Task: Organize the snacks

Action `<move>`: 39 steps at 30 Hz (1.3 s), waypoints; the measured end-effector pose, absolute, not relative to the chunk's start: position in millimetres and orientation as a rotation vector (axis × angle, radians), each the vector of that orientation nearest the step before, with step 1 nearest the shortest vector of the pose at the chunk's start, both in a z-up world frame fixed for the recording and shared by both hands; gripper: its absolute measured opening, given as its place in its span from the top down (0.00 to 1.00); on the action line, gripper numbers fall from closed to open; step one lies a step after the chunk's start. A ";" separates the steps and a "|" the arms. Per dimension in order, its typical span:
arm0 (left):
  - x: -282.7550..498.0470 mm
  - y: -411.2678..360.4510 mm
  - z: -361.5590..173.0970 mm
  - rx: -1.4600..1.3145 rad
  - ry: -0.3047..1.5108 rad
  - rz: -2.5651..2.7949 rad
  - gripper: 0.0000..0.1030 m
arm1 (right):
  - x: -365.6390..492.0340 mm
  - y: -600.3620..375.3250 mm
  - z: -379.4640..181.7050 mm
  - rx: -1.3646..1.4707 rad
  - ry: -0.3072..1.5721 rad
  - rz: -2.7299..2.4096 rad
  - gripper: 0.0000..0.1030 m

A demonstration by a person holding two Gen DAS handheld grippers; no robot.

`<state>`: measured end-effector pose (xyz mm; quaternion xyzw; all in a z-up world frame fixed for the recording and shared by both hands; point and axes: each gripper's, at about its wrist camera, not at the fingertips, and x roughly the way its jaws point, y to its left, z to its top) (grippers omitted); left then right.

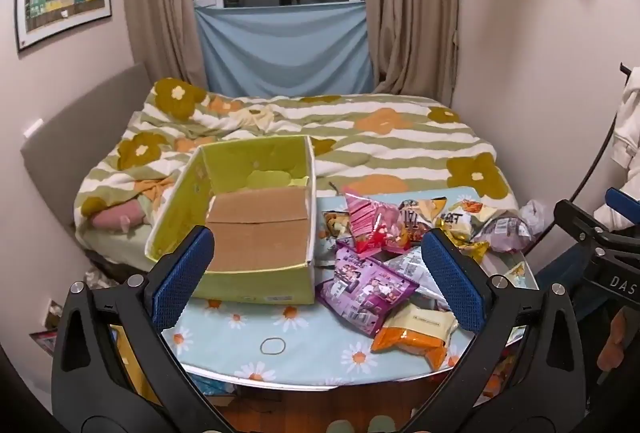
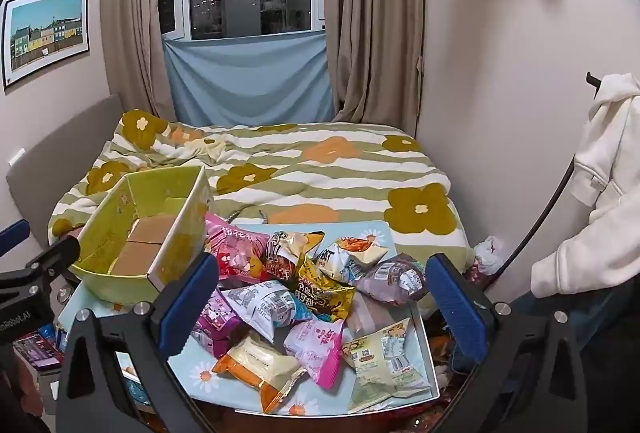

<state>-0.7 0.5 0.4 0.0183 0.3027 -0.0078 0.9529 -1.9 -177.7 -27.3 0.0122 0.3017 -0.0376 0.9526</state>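
An empty green cardboard box (image 1: 256,229) with a brown floor stands on the left of a small table with a daisy cloth (image 1: 280,329); it also shows in the right wrist view (image 2: 140,249). A pile of several snack packets lies to its right: a purple one (image 1: 366,287), an orange one (image 1: 412,337), a pink one (image 2: 316,347), a white-blue one (image 2: 268,307). My left gripper (image 1: 318,281) is open and empty, above the table's front edge. My right gripper (image 2: 320,305) is open and empty, above the pile.
A bed with a flowered, striped quilt (image 1: 360,137) lies behind the table. A rubber band (image 1: 273,346) lies on the cloth near the front. A white hoodie (image 2: 600,193) hangs at the right. Walls close both sides.
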 end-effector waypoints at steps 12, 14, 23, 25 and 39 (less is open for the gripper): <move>-3.2 3.8 2.3 0.031 0.592 -0.011 0.00 | -6.8 -176.0 -30.1 0.032 0.603 -0.081 0.00; -3.3 3.2 3.5 0.032 0.593 -0.009 0.00 | -9.4 -173.7 -29.3 0.037 0.600 -0.080 0.00; -4.1 2.2 4.3 0.033 0.597 -0.015 0.00 | -6.6 -174.4 -30.4 0.048 0.614 -0.091 0.00; -4.4 2.3 3.6 0.032 0.598 -0.014 0.00 | -6.6 -174.2 -30.2 0.045 0.615 -0.090 0.00; -3.9 0.7 0.2 0.034 0.609 -0.023 0.00 | -6.6 -176.0 -29.5 0.052 0.618 -0.095 0.00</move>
